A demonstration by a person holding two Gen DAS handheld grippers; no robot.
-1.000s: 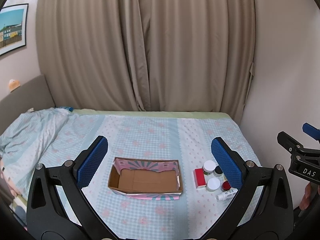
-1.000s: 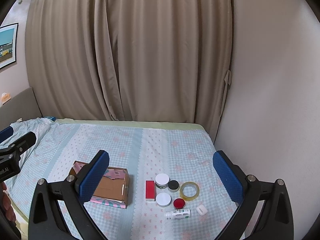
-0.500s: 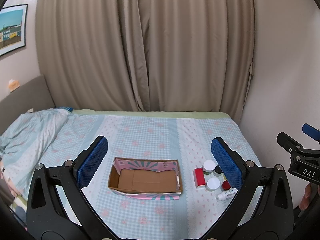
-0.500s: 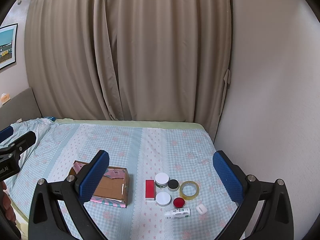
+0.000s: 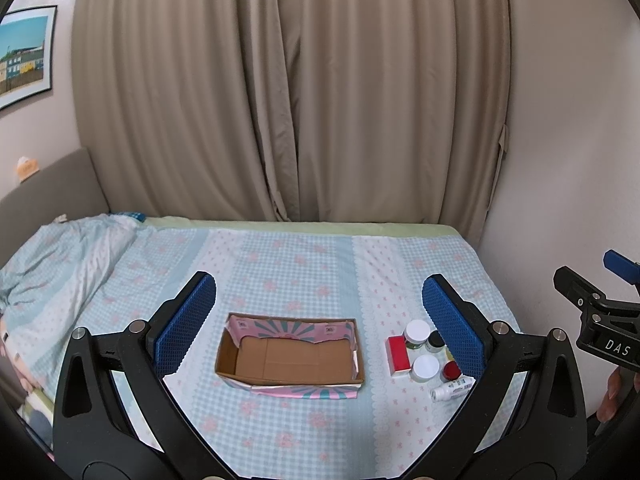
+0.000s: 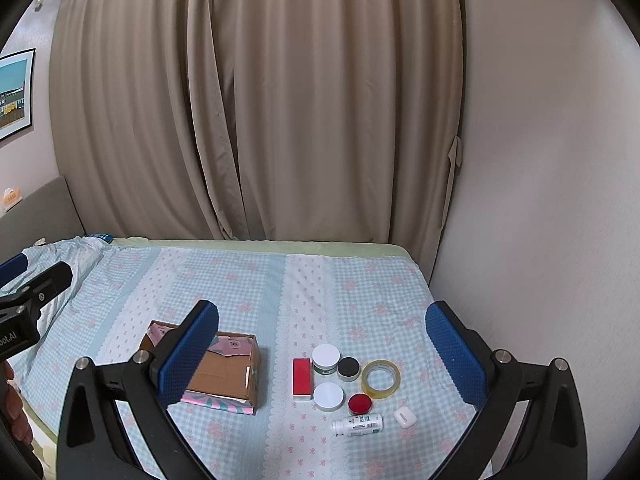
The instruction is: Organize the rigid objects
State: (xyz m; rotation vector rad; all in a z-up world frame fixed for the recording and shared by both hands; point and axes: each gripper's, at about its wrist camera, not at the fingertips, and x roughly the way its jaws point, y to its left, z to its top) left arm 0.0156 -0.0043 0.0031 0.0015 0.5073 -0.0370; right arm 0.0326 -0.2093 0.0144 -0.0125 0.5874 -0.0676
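Both claws hang above the bed [image 6: 248, 280] with fingers wide apart and nothing between them: the left claw [image 5: 319, 322] over the cardboard box [image 5: 290, 356], the right claw [image 6: 322, 344] over the small things. These lie close together just right of the box, probably ready for sorting into it: a red block [image 6: 301, 377], two white-lidded jars [image 6: 326, 356], a black-lidded jar [image 6: 349, 368], a red lid [image 6: 359, 403], a tape roll [image 6: 381, 379], a white bottle [image 6: 357, 426] on its side and a white case [image 6: 405, 417]. The box is empty. The right claw's body reads "DAS"; the bottle label is too small to read.

Both wrist views look forward and down from above the bed's [image 5: 304, 264] near edge toward the curtains [image 6: 256, 100]; left view centres the cardboard box [image 5: 290, 360], right view sits further right; both share it.
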